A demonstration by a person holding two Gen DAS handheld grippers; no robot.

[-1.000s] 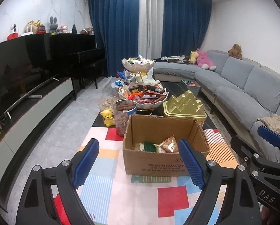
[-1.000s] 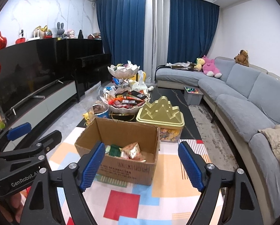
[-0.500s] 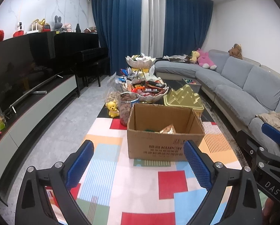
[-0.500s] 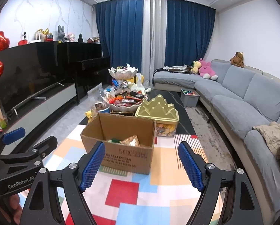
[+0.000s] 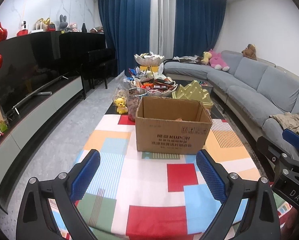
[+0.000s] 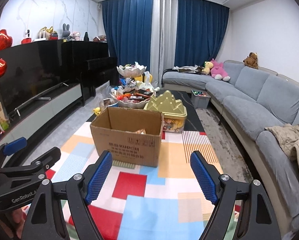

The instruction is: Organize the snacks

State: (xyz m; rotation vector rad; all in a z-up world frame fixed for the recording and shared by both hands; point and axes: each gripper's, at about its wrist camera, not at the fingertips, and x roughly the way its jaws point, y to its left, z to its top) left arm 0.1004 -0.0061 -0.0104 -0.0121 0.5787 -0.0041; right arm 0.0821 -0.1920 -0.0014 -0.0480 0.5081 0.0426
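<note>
Left claw (image 5: 147, 172): released, nothing between its blue pads (image 5: 85, 175); jaws have just been opening wider. It hangs above the near edge of the bench (image 5: 149, 190), which wears a patchwork cloth.
Right claw (image 6: 151, 176): released, empty, also over the near edge and just beside the left one.
Cardboard box (image 5: 172, 125): upright, flaps open, on the cloth at mid-bench, well apart from both claws. A few snack packets (image 6: 140, 131) show low inside; the rest of its contents are hidden by the front wall.
Tiered snack stand (image 5: 152, 80): at the far end of the bench, behind the box, upper and lower bowls heaped with wrapped snacks.
Risk 1: judged, any reach to the stand must pass over or around the box; a low approach could knock its rim and slide it on the cloth.
Risk 2: the heaps look loose; pulling one packet out could spill its neighbours onto the floor.
Risk 3: the two claws sit close side by side, so a shared reach could make them collide.
Nut jar (image 5: 134, 105): beside the box's far-left corner, narrowing the left route.
Yellow bear (image 5: 120, 105): at the bench's left edge, next to the jar.
Gold mountain-lid tin (image 5: 192, 95): behind the box's far-right corner, narrowing the right route.
Surroundings: TV unit (image 5: 47, 104) to the left, grey sofa (image 5: 259, 88) to the right; neither obstructs.
</note>
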